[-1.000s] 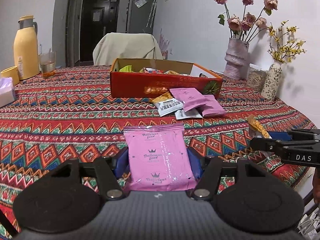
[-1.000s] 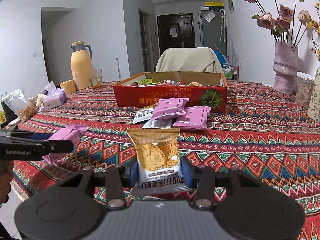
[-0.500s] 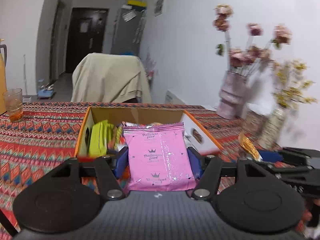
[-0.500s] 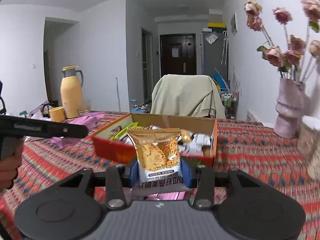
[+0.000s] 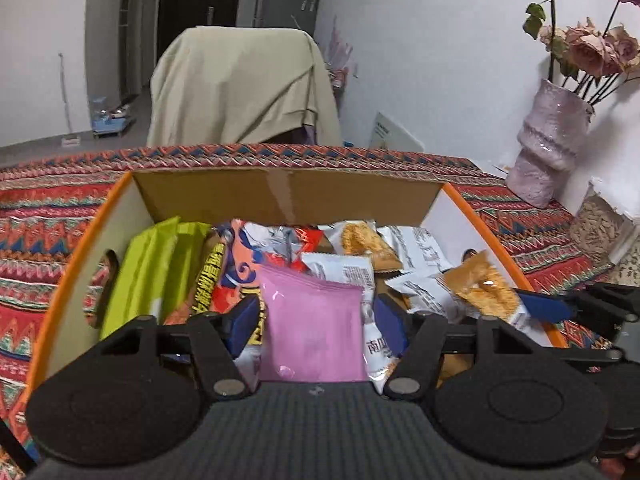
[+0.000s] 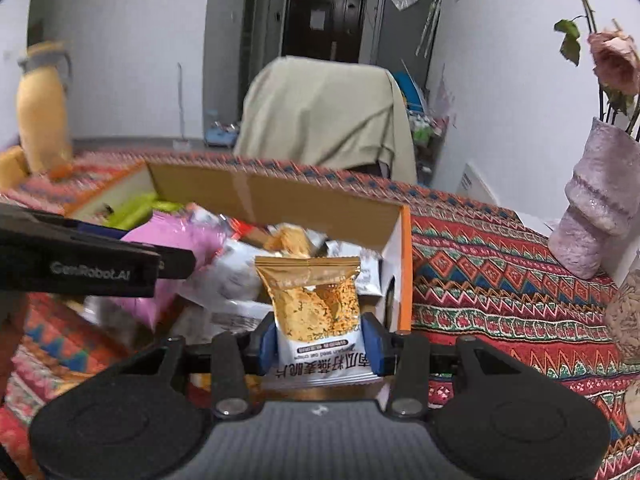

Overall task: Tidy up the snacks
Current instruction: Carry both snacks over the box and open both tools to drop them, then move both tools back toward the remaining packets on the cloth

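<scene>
Left wrist: claw (image 5: 314, 322) around pink packet (image 5: 312, 332)

Ahead of me the table (image 5: 60, 208) wears a red zigzag-patterned cloth (image 6: 500, 280). Beyond its far edge stands a chair draped in a beige cover (image 5: 240, 88), and behind that I see a dark door (image 6: 324, 20) and a grey fridge (image 6: 404, 20). To my right a pale purple vase (image 5: 548, 144) sits on the cloth, holding dusty pink roses (image 5: 592, 48). Just beside it is a speckled jar (image 5: 596, 228). Far left, blurred, a yellow thermos jug (image 6: 42, 112) stands on the table.
</scene>
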Demonstrator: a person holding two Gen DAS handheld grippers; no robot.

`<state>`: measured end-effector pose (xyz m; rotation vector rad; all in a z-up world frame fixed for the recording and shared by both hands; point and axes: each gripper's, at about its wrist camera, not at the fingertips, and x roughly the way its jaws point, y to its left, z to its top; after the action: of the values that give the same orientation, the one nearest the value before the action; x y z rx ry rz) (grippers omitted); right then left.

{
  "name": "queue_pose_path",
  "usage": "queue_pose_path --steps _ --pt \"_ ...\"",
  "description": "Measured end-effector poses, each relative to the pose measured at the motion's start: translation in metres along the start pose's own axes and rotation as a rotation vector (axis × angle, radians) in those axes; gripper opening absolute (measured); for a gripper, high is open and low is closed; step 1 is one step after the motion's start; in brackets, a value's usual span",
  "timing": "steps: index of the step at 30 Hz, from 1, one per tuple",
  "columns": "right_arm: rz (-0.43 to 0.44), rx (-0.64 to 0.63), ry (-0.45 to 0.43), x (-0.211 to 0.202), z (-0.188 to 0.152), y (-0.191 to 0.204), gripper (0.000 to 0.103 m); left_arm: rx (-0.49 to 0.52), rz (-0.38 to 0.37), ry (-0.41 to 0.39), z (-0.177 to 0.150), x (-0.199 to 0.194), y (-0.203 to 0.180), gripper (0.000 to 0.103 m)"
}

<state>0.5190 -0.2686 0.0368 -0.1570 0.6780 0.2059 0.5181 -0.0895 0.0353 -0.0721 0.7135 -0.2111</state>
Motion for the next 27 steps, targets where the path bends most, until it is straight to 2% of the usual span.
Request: queue_pose_path --steps 6,9,11,14,16,21,24,27 --pt "0.004 0.011 -0.007 0.001 -0.008 0.005 0.058 0.023 -0.013 -0.022 -0.002 -0.019 0.005 0.076" --pt "0.005 0.015 -0.028 -0.010 -0.005 0.001 0.059 0.032 -0.011 -0.043 -0.002 -0.041 0.010 0.079" --pt "0.008 0.019 -0.054 -0.025 -0.003 -0.001 0.062 0.054 -0.012 -0.062 -0.006 -0.062 0.013 0.082" --pt "0.013 0.022 -0.099 -0.059 -0.006 -0.002 0.073 0.097 0.003 -0.092 -0.017 -0.094 0.017 0.087" --pt "0.018 0.020 -0.126 -0.083 -0.012 -0.002 0.080 0.113 0.029 -0.119 -0.029 -0.118 0.021 0.090" --pt "0.055 0.038 -0.184 -0.143 -0.048 0.005 0.088 0.142 0.033 -0.200 -0.073 -0.183 0.034 0.100" --pt "0.066 0.049 -0.207 -0.171 -0.077 0.012 0.093 0.190 0.113 -0.256 -0.108 -0.210 0.033 0.100" --pt "0.074 0.061 -0.229 -0.196 -0.109 0.021 0.095 0.182 0.136 -0.279 -0.142 -0.233 0.036 0.100"
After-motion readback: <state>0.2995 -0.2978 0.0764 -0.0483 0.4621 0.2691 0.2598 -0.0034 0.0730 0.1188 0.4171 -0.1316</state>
